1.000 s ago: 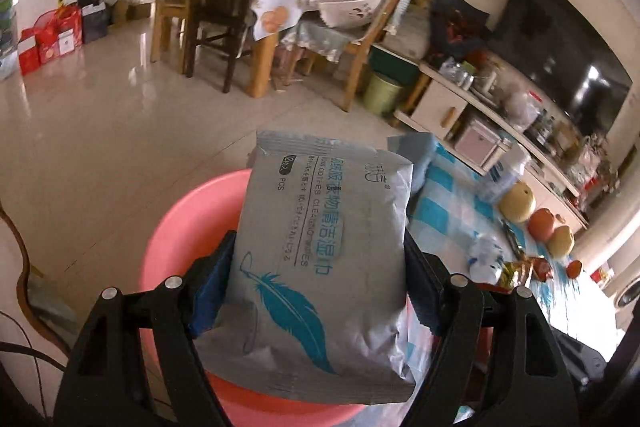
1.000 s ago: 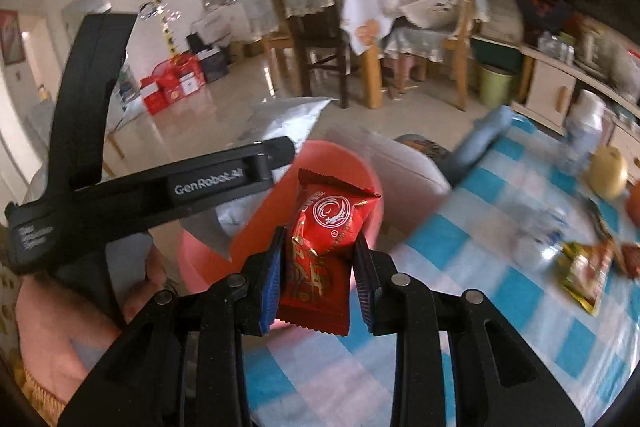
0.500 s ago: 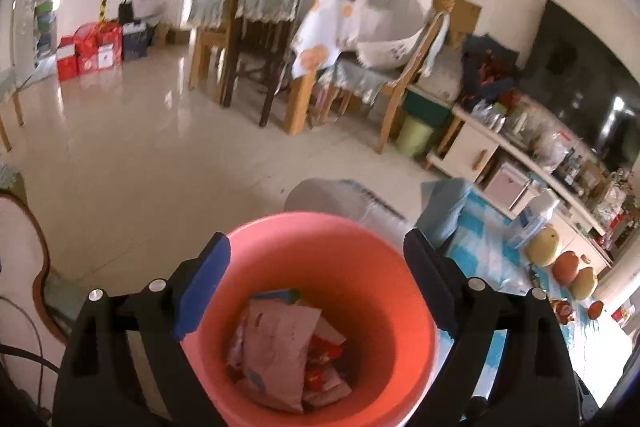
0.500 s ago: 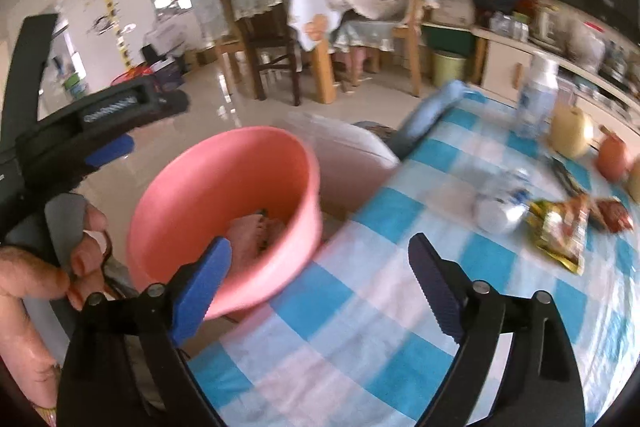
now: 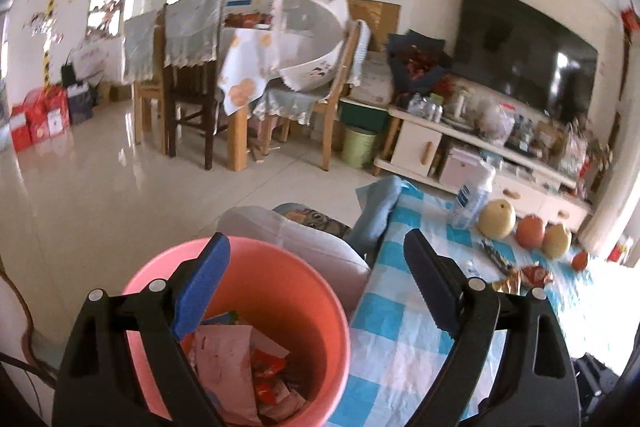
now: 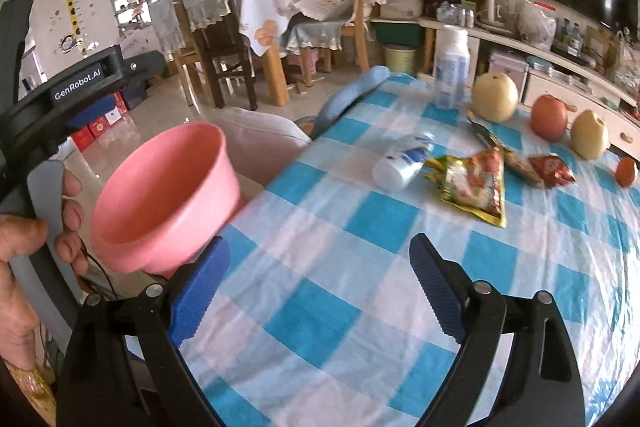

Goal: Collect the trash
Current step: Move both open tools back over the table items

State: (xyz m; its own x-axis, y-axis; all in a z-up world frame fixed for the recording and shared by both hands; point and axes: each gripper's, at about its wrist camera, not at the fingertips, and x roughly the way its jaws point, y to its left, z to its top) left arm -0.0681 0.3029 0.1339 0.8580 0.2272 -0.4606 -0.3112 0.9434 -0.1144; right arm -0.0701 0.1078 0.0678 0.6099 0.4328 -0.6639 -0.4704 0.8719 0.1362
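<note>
Beside pink bin (image 6: 168, 195), checkered table (image 6: 360, 267)

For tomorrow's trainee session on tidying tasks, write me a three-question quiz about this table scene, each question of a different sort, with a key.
1. True or false: the right gripper holds a wrapper.
2. What lies inside the pink bin: A fruit, B wrappers, C nothing?
3. Fill in: the fallen white bottle lies beside a yellow-edged snack ____.

Key: 1 false, it is open and empty. 2 B. 3 packet.
</note>
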